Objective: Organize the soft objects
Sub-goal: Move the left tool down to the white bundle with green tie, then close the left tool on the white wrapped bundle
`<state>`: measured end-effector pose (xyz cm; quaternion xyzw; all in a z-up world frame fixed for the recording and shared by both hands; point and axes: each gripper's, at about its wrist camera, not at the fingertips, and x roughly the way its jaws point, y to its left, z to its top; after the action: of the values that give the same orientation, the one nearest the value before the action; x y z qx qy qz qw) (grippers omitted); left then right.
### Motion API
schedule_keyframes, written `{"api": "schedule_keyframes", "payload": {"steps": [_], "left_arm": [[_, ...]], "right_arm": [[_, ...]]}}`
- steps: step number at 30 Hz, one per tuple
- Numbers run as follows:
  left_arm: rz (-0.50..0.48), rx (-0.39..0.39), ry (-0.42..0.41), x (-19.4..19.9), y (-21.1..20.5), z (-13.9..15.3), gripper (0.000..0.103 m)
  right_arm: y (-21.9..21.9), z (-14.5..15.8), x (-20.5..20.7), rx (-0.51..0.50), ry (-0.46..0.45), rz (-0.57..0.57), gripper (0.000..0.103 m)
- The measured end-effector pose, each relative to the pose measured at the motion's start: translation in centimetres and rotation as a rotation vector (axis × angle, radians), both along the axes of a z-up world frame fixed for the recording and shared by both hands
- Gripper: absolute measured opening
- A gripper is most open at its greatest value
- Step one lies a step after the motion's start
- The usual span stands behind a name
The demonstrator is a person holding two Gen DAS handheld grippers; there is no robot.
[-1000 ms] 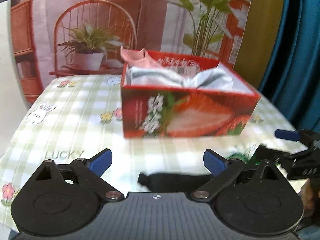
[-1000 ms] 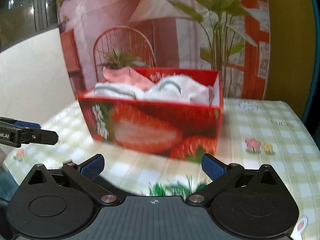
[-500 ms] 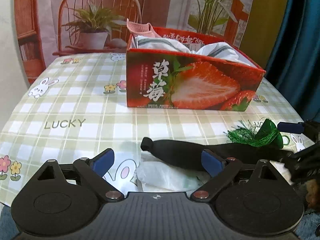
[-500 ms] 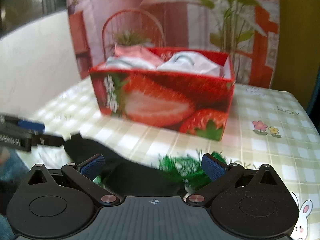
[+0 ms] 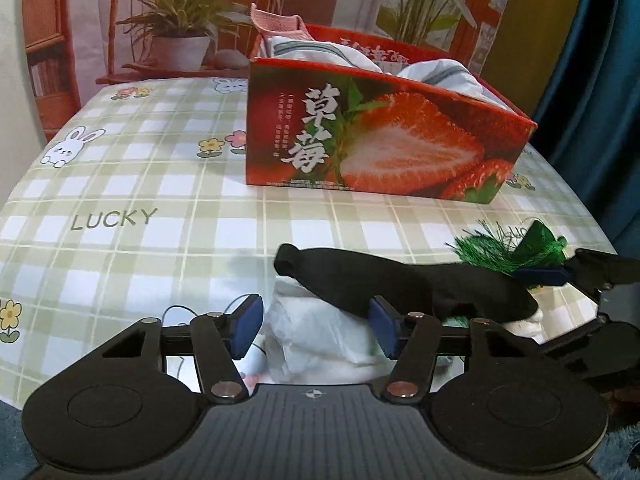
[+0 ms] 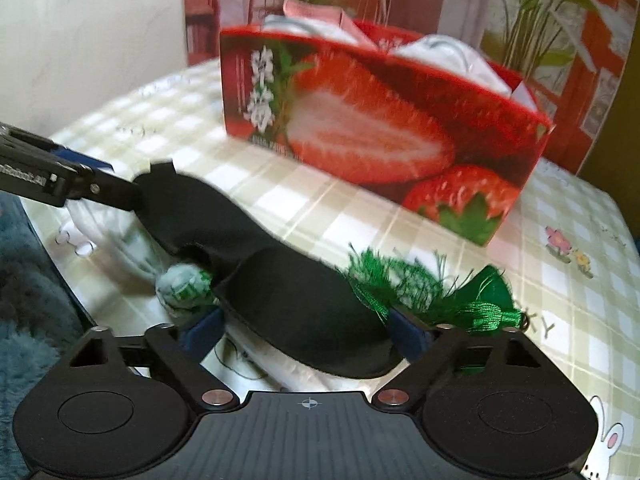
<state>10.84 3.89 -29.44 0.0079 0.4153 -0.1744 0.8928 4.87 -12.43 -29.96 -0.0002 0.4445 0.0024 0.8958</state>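
black eye mask (image 6: pixel 280 272) lies between our closing jaws: left gripper (image 5: pixel 316 330) and right gripper (image 6: pixel 304 330) both tilt down, neither pinching it yet.

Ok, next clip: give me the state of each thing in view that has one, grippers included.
Strawberry box: upright on the table, open-topped, already holding pink and white cloth.
Black eye mask: lying flat on white cloth, outside the box.
Green tassel: loose on the tablecloth beside the mask.
Left gripper: jaws closing around the white cloth, pads not yet pressing.
Right gripper: jaws closing around the mask's end; contact unclear.
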Motion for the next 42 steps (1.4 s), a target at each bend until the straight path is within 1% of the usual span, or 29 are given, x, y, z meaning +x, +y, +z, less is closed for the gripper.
{"api": "schedule_keyframes", "payload": {"steps": [2,4,6,12,16,18,22,24,25,26,28,30,32,36,38,40,42], "left_arm": [[-0.015,0.01,0.005,0.0,-0.4,-0.2,0.059],[-0.034,0.041,0.027,0.5,-0.9,-0.6,0.054],[-0.036,0.06,0.037,1.2,-1.2,-0.9,0.053],[-0.016,0.036,0.05,4.2,-1.6,-1.0,0.052],[-0.016,0.033,0.039,4.7,-1.9,-1.5,0.053],[-0.026,0.041,0.023,4.4,-2.0,-1.8,0.053],[-0.029,0.046,0.003,3.7,-1.8,-2.2,0.053],[-0.033,0.057,-0.006,3.4,-1.8,-2.2,0.053],[-0.035,0.061,-0.009,3.3,-1.9,-2.2,0.053],[-0.034,0.063,-0.011,3.3,-2.0,-2.3,0.053],[-0.03,0.069,-0.01,3.3,-1.9,-2.4,0.053],[-0.02,0.067,-0.006,3.4,-1.6,-2.5,0.053],[-0.005,0.055,0.004,3.5,-1.1,-2.6,0.053],[0.016,0.035,0.022,3.6,-0.3,-2.9,0.053],[0.016,0.034,0.028,3.6,-0.3,-3.0,0.053],[0.015,0.038,0.031,3.4,-0.4,-3.0,0.054],[0.013,0.042,0.03,3.4,-0.5,-3.0,0.054]], "right_arm": [[-0.2,-0.3,0.3,0.009,0.001,-0.006,0.083],[-0.4,-0.4,0.6,0.014,0.001,-0.014,0.08],[-0.8,-0.6,1.1,0.019,0.003,-0.02,0.08],[-2.4,-0.9,3.4,0.0,-0.01,-0.046,0.08],[-3.5,-1.1,3.9,-0.005,-0.039,-0.1,0.087],[-4.1,-1.0,3.3,0.026,-0.058,-0.122,0.088],[-5.9,-0.3,1.6,0.102,-0.135,-0.186,0.087],[-7.3,0.0,1.1,0.141,-0.165,-0.246,0.083],[-7.7,0.0,1.2,0.132,-0.161,-0.266,0.078],[-7.9,0.0,1.3,0.104,-0.151,-0.284,0.077],[-8.3,0.0,1.3,0.058,-0.145,-0.32,0.076],[-8.6,0.0,1.0,0.08,-0.15,-0.348,0.075],[-8.5,0.2,0.4,0.088,-0.16,-0.347,0.075],[-7.5,1.1,-1.1,0.093,-0.206,-0.307,0.074],[-6.7,1.5,-1.8,0.099,-0.214,-0.277,0.072],[-5.9,1.8,-2.0,0.096,-0.215,-0.242,0.066],[-5.3,2.1,-2.0,0.086,-0.225,-0.22,0.065]]}}
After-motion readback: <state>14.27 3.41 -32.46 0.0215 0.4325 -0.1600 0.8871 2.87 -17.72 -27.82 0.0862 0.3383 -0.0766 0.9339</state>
